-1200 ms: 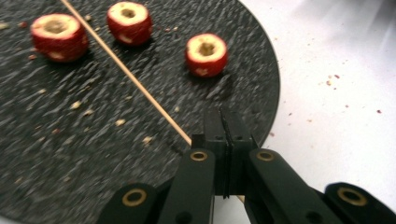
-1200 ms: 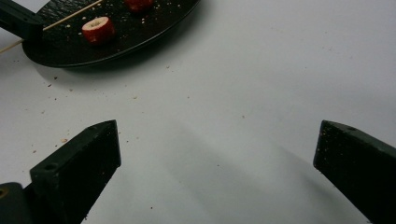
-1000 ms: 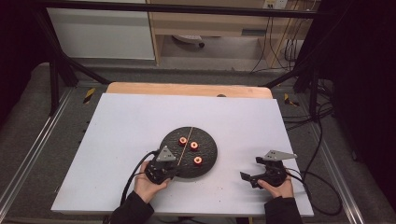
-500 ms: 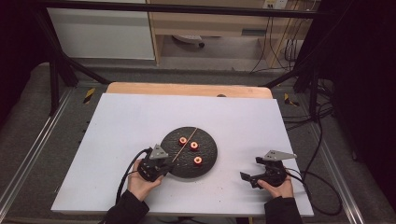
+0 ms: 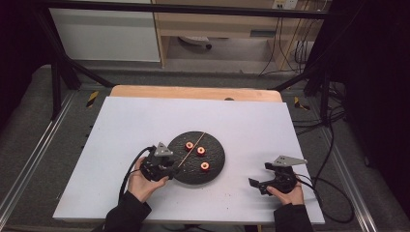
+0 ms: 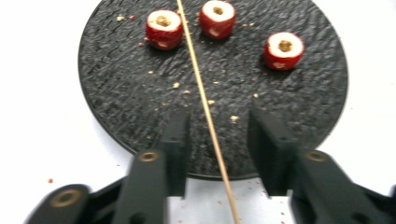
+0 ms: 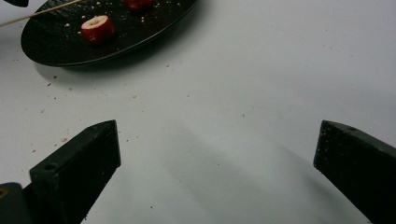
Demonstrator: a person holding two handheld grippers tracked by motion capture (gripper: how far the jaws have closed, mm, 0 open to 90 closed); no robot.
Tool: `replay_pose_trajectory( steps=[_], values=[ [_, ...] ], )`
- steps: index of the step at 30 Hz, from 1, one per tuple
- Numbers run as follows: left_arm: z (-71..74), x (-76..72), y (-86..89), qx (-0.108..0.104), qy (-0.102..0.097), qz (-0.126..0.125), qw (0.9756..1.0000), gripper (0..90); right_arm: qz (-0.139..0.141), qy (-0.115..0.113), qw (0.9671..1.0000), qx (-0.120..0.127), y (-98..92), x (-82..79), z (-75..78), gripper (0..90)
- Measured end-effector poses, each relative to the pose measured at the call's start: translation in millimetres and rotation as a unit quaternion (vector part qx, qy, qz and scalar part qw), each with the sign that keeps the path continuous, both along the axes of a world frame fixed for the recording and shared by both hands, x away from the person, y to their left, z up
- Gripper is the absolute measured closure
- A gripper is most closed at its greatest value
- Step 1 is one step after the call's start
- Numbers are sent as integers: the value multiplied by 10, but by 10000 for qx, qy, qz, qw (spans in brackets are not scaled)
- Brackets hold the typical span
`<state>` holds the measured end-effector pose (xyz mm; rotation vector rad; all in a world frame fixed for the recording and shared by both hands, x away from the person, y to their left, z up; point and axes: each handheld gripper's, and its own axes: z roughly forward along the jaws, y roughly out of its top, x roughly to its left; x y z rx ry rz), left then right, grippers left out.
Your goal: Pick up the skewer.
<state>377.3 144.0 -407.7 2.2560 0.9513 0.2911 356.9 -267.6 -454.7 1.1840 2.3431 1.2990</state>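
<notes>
Thin wooden skewer [image 6: 205, 109] lying loose between the parted jaws of the left gripper [image 6: 219, 133] at the near edge of a round black plate [image 6: 116, 93].

The plate has a rough, slate-like ripple and sits on the smooth white worktop [image 5: 125, 125]; the straight, pale skewer runs across it and past its rim toward the camera. The left gripper's blocky black jaws have just been opening and now stand partly apart on either side of the stick, neither pad pressing it. Three short red cylinders with pale cut tops [image 6: 163, 29] [image 6: 217, 17] [image 6: 284, 49] stand on the plate amid scattered crumbs, one left of the skewer, two right. The right gripper [image 7: 217, 158] rests well apart on the bare worktop, wedge-shaped jaws wide, holding nothing.
</notes>
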Motion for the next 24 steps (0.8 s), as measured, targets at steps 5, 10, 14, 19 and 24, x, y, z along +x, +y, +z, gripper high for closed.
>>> replay_pose_trajectory(
  steps=[5, 10, 14, 19, 24],
  values=[
    [-2, 103, -64, 268, 190, 71, 9994, 489, 9, -7, 10000, -6, 0, 3, -2, 12],
    [-19, 147, -138, 411, 310, 132, 9986, 547, 11, -1, 10000, -1, 1, 2, -2, 11],
    [-43, 166, -211, 626, 359, 135, 9973, 591, 7, 39, 10000, 12, 5, -1, -2, 11],
    [-53, 191, -254, 800, 425, 163, 9958, 664, 18, 30, 10000, 12, 3, 1, -2, 11],
    [-42, 198, -281, 867, 465, 128, 9951, 733, 19, 38, 10000, 13, 4, 1, -2, 11]
  ],
)
